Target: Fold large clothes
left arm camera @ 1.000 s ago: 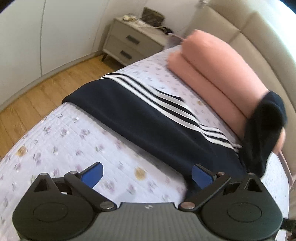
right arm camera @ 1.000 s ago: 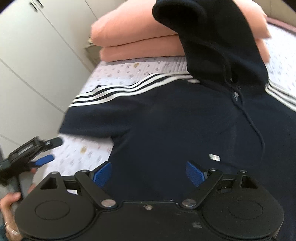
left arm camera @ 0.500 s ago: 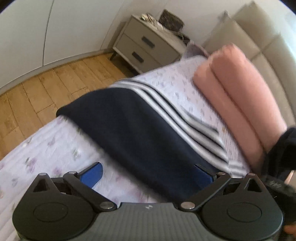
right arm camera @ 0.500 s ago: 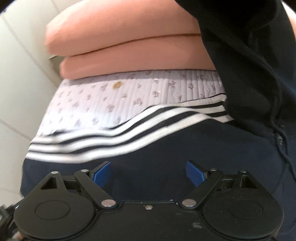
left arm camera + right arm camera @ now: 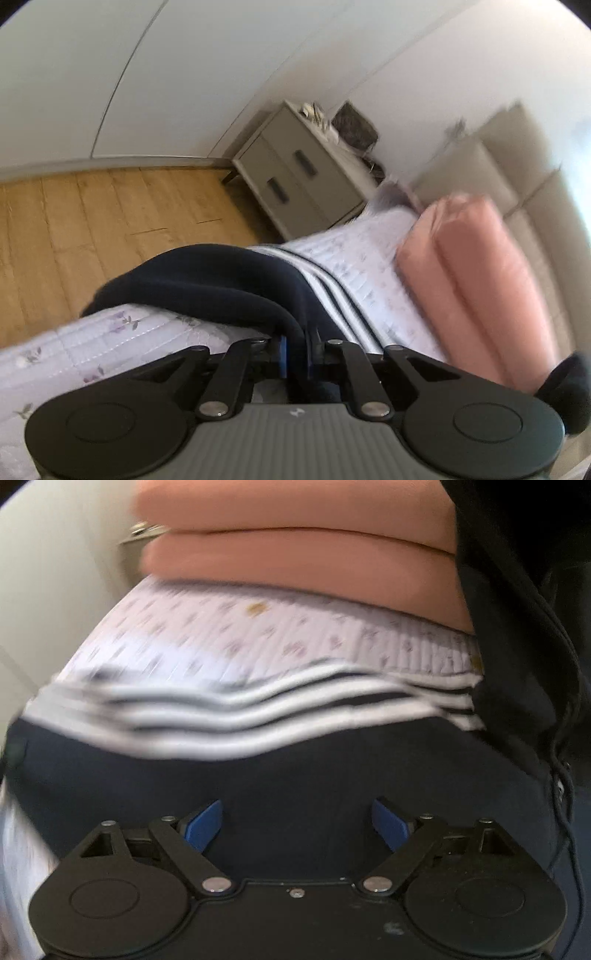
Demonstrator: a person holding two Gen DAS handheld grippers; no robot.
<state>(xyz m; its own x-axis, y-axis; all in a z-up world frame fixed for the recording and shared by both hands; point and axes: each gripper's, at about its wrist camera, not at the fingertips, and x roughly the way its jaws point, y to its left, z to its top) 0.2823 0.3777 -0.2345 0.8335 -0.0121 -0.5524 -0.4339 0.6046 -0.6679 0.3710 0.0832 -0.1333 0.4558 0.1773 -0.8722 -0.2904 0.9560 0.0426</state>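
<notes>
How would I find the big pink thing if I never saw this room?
Look at the bed with the flowery lilac cover. At its head end, against the beige padded headboard, lies the folded pink blanket, doubled into two thick layers. It is plain salmon pink, while the dark hoodie beside it is navy with white stripes.

The left tool (image 5: pixel 295 349) has its blue pads pressed together on a fold of the dark navy garment with white stripes (image 5: pixel 221 284), which lies on the lilac flowered bed cover (image 5: pixel 110 343). Rolled pink blankets (image 5: pixel 476 280) lie beyond, a grey nightstand (image 5: pixel 295 184) behind.
</notes>
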